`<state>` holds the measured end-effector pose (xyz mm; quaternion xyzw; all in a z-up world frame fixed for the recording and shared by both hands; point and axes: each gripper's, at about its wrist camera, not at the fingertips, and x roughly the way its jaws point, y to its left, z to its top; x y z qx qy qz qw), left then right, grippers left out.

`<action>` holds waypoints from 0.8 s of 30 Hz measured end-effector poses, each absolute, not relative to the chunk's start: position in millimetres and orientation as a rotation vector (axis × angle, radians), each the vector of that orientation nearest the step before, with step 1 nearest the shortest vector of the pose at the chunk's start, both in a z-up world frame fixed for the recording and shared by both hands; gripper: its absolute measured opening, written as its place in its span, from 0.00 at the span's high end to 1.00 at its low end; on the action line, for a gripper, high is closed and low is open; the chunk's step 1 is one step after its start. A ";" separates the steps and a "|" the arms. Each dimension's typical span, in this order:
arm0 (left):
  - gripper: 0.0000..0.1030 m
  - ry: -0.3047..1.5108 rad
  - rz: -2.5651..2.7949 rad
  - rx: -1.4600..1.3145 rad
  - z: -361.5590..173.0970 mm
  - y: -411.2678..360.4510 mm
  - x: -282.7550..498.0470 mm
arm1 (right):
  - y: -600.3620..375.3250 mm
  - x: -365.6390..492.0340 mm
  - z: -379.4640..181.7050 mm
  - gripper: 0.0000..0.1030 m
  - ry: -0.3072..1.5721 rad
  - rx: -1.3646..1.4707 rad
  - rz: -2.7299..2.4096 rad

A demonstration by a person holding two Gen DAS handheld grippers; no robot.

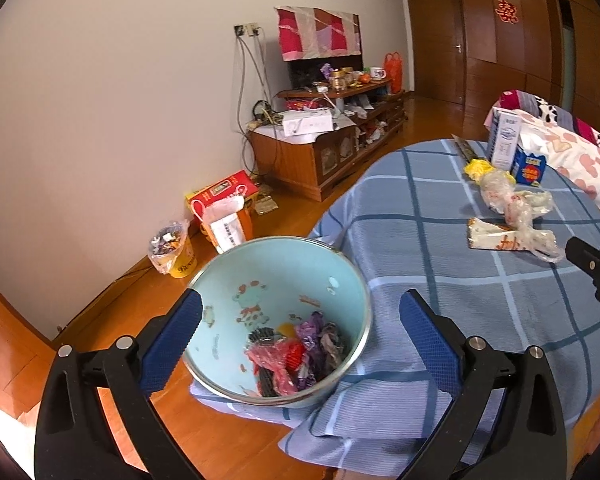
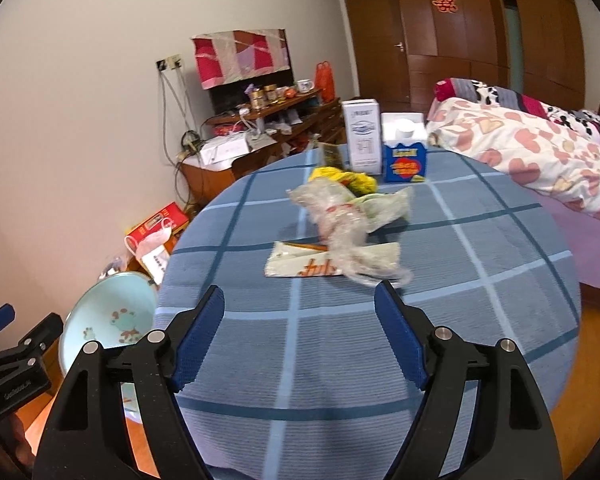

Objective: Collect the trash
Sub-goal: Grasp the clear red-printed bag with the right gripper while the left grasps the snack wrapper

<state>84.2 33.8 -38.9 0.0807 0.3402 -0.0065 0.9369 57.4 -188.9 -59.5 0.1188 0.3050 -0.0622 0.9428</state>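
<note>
A pale blue trash bin point(image 1: 340, 276) with a cartoon print stands on the floor beside the round table; crumpled red and purple wrappers point(image 1: 296, 356) lie in its bottom. My left gripper point(image 1: 300, 312) hangs open above the bin, nothing between its fingers. On the blue checked tablecloth point(image 2: 480, 280) lie a crumpled clear plastic bag point(image 2: 344, 224), a flat white paper wrapper point(image 2: 300, 262) and a yellow wad point(image 2: 352, 178). My right gripper point(image 2: 300, 300) stands open just short of the plastic bag, empty. The bin point(image 2: 100, 308) also shows at the left of the right wrist view.
Two cartons, white point(image 2: 363, 136) and blue point(image 2: 404, 158), stand at the table's far edge. A bed with heart-print bedding point(image 2: 540, 148) lies to the right. A wooden TV cabinet point(image 1: 324, 152), a red box point(image 1: 224, 192) and a filled cup point(image 1: 176, 252) line the wall.
</note>
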 end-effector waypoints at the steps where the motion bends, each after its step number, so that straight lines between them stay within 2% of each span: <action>1: 0.06 0.700 -0.025 0.165 -40.7 31.5 84.1 | -192.8 56.7 -60.7 0.26 0.624 0.241 -0.136; 10: 0.06 0.778 -0.108 0.207 -76.7 -4.7 95.6 | -248.3 55.2 -82.8 0.27 0.666 0.266 -0.251; 13: 0.06 0.795 -0.120 0.223 -85.5 -15.5 102.9 | -264.9 59.3 -90.2 0.32 0.683 0.271 -0.272; 24: 0.06 0.802 -0.143 0.252 -93.3 -42.3 126.6 | -282.5 86.1 -99.2 0.39 0.704 0.272 -0.247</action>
